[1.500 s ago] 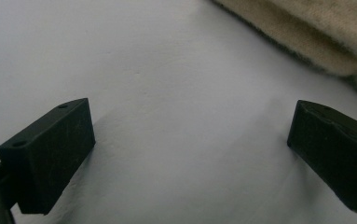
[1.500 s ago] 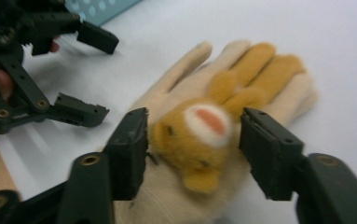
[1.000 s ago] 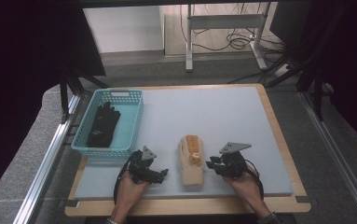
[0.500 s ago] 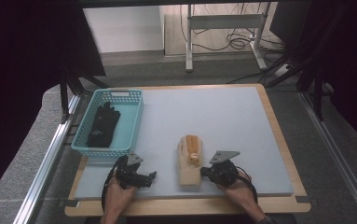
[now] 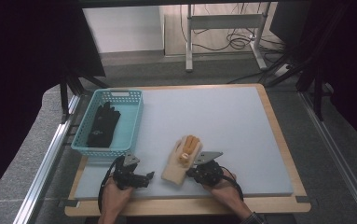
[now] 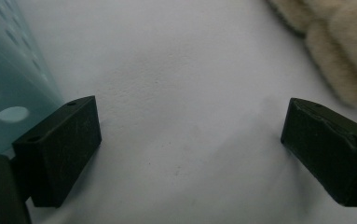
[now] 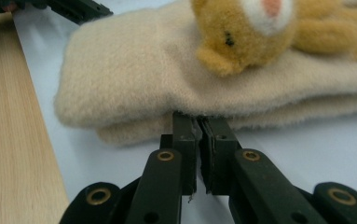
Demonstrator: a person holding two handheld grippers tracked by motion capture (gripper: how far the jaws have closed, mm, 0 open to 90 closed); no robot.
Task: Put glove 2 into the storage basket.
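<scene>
From above: the mitten (image 5: 181, 161) lies on the desk (image 5: 223, 121) near its front edge, between my two grippers. My left gripper (image 6: 190, 140) looks at bare desk, fingers spread, nothing in them. My right gripper (image 7: 198, 122) has its fingers clenched on the mitten's lower edge: soft, light, floppy, so I'd judge that hem the best hold.

Left hand-held gripper (image 5: 144, 176) agape, right (image 5: 191, 171) closed

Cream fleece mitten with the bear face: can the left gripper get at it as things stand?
Probably yes. The left gripper has its jaws wide apart over bare blue-grey mat, and the cream fleece mitten lies just beside it with nothing between. The right gripper is shut at the mitten's other edge.
</scene>
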